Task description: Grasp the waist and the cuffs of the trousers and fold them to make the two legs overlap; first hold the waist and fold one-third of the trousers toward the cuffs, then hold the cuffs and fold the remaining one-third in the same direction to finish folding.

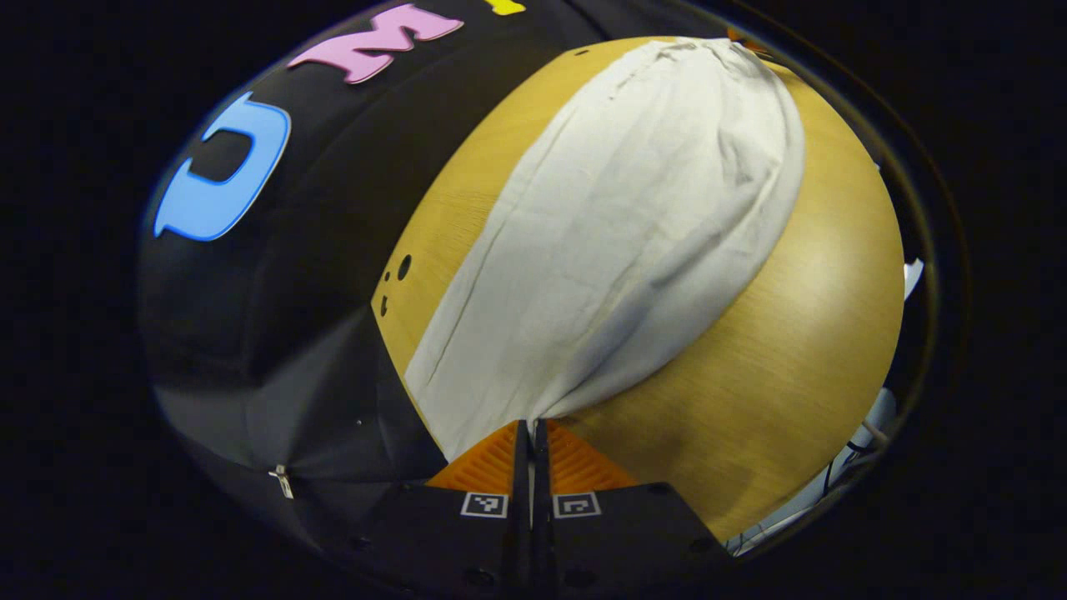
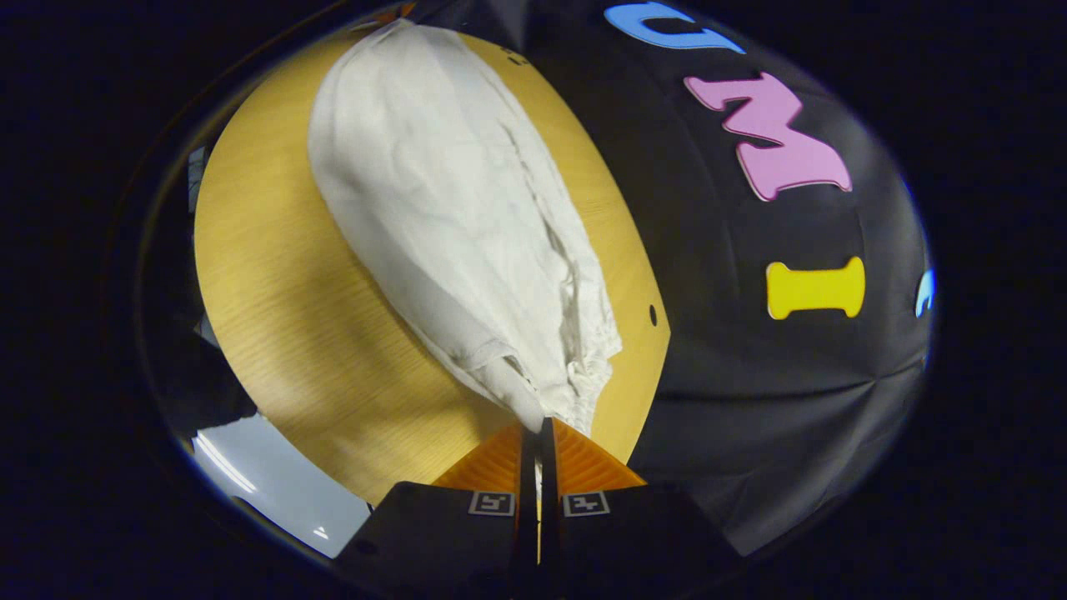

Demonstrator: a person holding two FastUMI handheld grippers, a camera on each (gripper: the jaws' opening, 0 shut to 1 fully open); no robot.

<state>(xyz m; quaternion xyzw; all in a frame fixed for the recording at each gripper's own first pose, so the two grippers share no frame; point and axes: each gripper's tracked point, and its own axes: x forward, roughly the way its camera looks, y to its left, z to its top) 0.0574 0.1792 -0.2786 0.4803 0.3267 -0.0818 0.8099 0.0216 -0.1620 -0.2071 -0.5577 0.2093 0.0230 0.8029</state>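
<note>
1. My left claw [image 1: 531,427] is pinched closed on one end of the white trousers [image 1: 617,242], which lie lengthwise along the wooden table [image 1: 800,350].
2. My right claw [image 2: 538,427] is clamped on the gathered end.
3. Risk: thin cloth may slip out if I lift unevenly, and the legs could skew rather than overlap.

You see the trousers [image 1: 617,225] as one long, off-white band of thin, creased cloth, legs laid one over the other, stretched along the wooden table [image 1: 800,350]. In the left gripper view the near end narrows to a pinched corner at the bottom centre; the far end reaches the table's far edge. In the right gripper view the near end of the trousers [image 2: 450,208] is gathered and puckered.
</note>
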